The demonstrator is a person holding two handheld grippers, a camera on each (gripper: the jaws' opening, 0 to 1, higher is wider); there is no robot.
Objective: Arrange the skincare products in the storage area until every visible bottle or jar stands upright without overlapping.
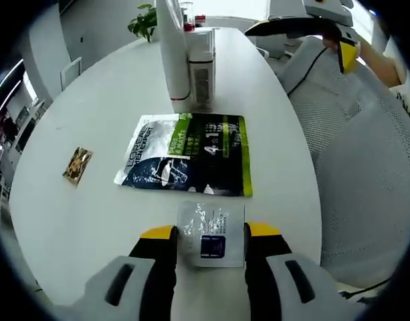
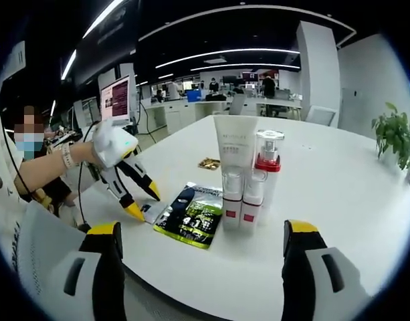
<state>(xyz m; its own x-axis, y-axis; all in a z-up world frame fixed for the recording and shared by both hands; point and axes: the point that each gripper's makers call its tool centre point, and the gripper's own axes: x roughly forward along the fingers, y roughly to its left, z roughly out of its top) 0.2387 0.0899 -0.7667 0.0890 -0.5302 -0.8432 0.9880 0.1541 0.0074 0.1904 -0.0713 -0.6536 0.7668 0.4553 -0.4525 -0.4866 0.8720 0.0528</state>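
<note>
The left gripper (image 1: 210,235) is seen w/ its yellow-tipped jaws spread on either side of a small clear sachet (image 1: 211,234) lying flat on the white table (image 1: 91,214); the jaws are not closed on it, so it is judged released, poised to pinch. In the right gripper view the same tool (image 2: 143,204) is seen low at the table edge beside the sachet. Just beyond the sachet a larger green-and-black pouch (image 1: 188,155) lies flat, apart from it. Farther back the upright group is found: a tall white tube (image 2: 235,144), a clear red-collared pump bottle (image 2: 269,157) & two small red-banded bottles (image 2: 241,200), packed close together, touching or nearly so. A small brown packet (image 1: 77,165) lies off by itself, well apart from the rest. The right gripper (image 2: 201,244) is held off the table edge, jaws wide apart, nothing between them. Step in hand is judged to be the pick-up of the sachet. For it to be done well, the jaws should be lowered until the tips meet the tabletop, then closed slowly so the thin film is caught at its edges & not slid away; a hard squeeze is best avoided, as the sachet will prob. buckle. The pouch nearby should not be nudged. Whether so flat an item can be stood up at all is doubtful; propping vs. the bottles may be needed.
</note>
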